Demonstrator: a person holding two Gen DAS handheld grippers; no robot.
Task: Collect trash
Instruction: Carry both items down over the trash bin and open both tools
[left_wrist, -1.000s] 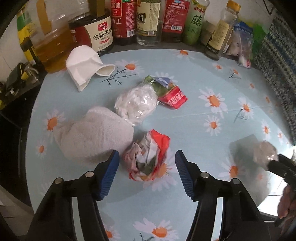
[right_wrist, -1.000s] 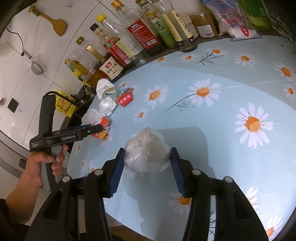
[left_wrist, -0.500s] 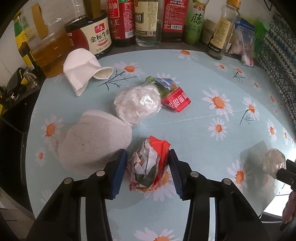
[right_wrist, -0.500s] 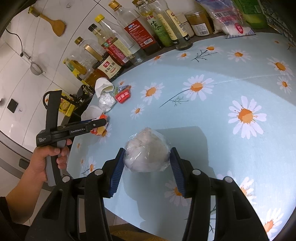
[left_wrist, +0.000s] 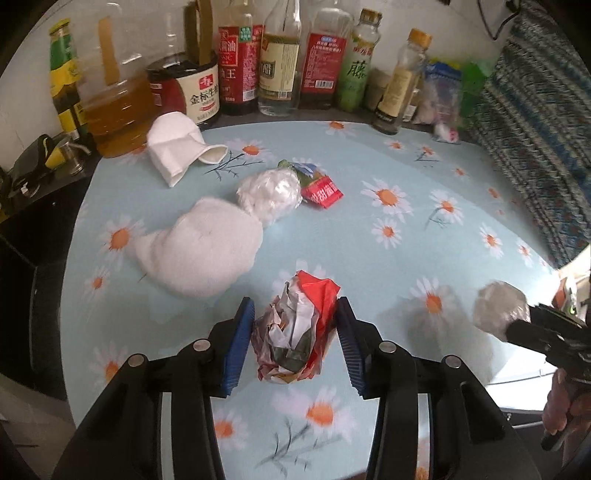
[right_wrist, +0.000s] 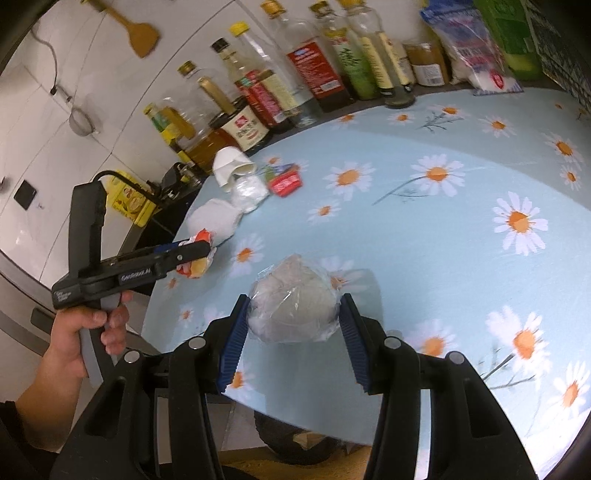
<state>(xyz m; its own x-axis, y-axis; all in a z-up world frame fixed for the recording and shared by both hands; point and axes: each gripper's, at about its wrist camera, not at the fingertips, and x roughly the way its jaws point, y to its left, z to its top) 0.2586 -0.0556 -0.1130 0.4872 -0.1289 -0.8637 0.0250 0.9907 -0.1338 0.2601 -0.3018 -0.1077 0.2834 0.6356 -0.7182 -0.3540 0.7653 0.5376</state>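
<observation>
— What is seen from the left wrist?

— Daisy-printed blue tablecloth (left_wrist: 424, 229) is spread over a round table, and bottles of sauce and oil (left_wrist: 240, 62) are lined up along its far edge. Near the camera, a crumpled red and silver wrapper (left_wrist: 295, 328) is clamped between the blue pads (left_wrist: 236, 350) of the left gripper (left_wrist: 295, 341); both pads are pressed against its sides. Just beyond it to the left a white cloth bundle (left_wrist: 203, 251) is laid on the tablecloth, and farther off a clear plastic wad (left_wrist: 269, 195) is set against a small red packet (left_wrist: 323, 192). A folded white paper cup (left_wrist: 177, 151) is tipped on its side near the bottles. At the right edge a greyish wrapped ball (left_wrist: 498, 306) is held by the right gripper's dark fingers.

— And from the right wrist?

— The same tablecloth (right_wrist: 461, 229) is viewed from its near rim, with white wall tiles behind the bottles (right_wrist: 306, 70). The wrapped ball (right_wrist: 293, 299) is pinched between the pads of the right gripper (right_wrist: 291, 345) and is carried over the table's near edge. To the left, the left gripper (right_wrist: 194, 258) is gripped in a bare hand (right_wrist: 88, 332), closed on the red wrapper (right_wrist: 195, 258). The cloth bundle (right_wrist: 214, 221), plastic wad (right_wrist: 249, 192), red packet (right_wrist: 286, 182) and paper cup (right_wrist: 231, 166) are grouped on the far left of the table.
</observation>
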